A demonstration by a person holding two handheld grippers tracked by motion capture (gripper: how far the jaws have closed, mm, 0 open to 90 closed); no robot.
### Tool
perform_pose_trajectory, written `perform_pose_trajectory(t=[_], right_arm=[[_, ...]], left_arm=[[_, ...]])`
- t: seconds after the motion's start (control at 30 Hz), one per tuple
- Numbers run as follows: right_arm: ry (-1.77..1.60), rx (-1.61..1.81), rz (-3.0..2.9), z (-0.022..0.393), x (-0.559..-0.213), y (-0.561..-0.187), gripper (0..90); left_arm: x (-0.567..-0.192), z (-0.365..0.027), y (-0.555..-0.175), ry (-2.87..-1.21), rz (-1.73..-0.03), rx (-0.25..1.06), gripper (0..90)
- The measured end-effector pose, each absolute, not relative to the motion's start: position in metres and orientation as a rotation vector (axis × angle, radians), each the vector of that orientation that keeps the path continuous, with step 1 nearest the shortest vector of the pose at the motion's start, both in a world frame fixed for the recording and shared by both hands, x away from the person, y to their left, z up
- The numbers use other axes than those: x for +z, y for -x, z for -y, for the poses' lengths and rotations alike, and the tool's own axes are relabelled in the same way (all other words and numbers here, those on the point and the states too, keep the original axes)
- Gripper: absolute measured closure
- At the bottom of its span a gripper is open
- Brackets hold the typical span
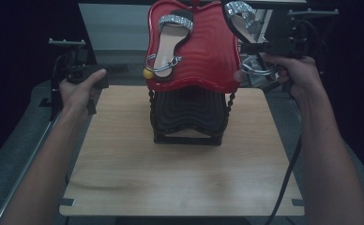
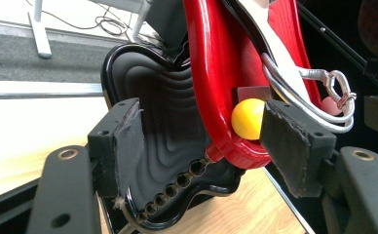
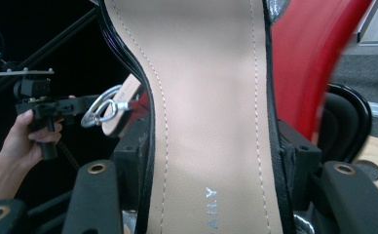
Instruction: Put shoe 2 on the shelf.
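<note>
Right up close in the right gripper view, a shoe (image 3: 211, 112) sits between the jaws of the right gripper (image 3: 211, 195), which pinch its sole from both sides, so this gripper is grasping the shoe. From above, that shoe (image 1: 240, 18) hangs in the air by the top right edge of the red tray (image 1: 213, 51), held by the right gripper (image 1: 269, 47). The step looks like putting this shoe on the red tray next to the other shoe (image 1: 170, 40), which already lies there. To do it well, I think the hand should keep a firm pinch, bring the shoe over the bare part of the tray, tip it flat, and only then let go, so it does not slide off the slanted tray or bump its twin. The left gripper (image 2: 201, 146) waits with its jaws released, around the tray's low edge near a yellow ball (image 2: 248, 118), pressing nothing. Count them: two shoes, two trays, one red and one black tray (image 1: 187, 115) under it, one yellow ball, one wooden worktop (image 1: 180, 173), two grippers.
</note>
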State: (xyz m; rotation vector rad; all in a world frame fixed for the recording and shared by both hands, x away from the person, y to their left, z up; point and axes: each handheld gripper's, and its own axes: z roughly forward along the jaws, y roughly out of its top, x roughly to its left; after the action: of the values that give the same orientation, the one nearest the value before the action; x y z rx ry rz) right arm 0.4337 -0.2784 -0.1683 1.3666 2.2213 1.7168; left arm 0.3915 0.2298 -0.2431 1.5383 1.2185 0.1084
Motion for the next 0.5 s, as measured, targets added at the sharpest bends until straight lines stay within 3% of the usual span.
perform_pose_trajectory(t=[0.5], right_arm=[[-1.459, 1.670, -2.187, 0.224, -0.166, -0.464, 42.6]], left_arm=[[-0.239, -0.232, -0.390, -1.540, -1.220, 0.117, 32.2]])
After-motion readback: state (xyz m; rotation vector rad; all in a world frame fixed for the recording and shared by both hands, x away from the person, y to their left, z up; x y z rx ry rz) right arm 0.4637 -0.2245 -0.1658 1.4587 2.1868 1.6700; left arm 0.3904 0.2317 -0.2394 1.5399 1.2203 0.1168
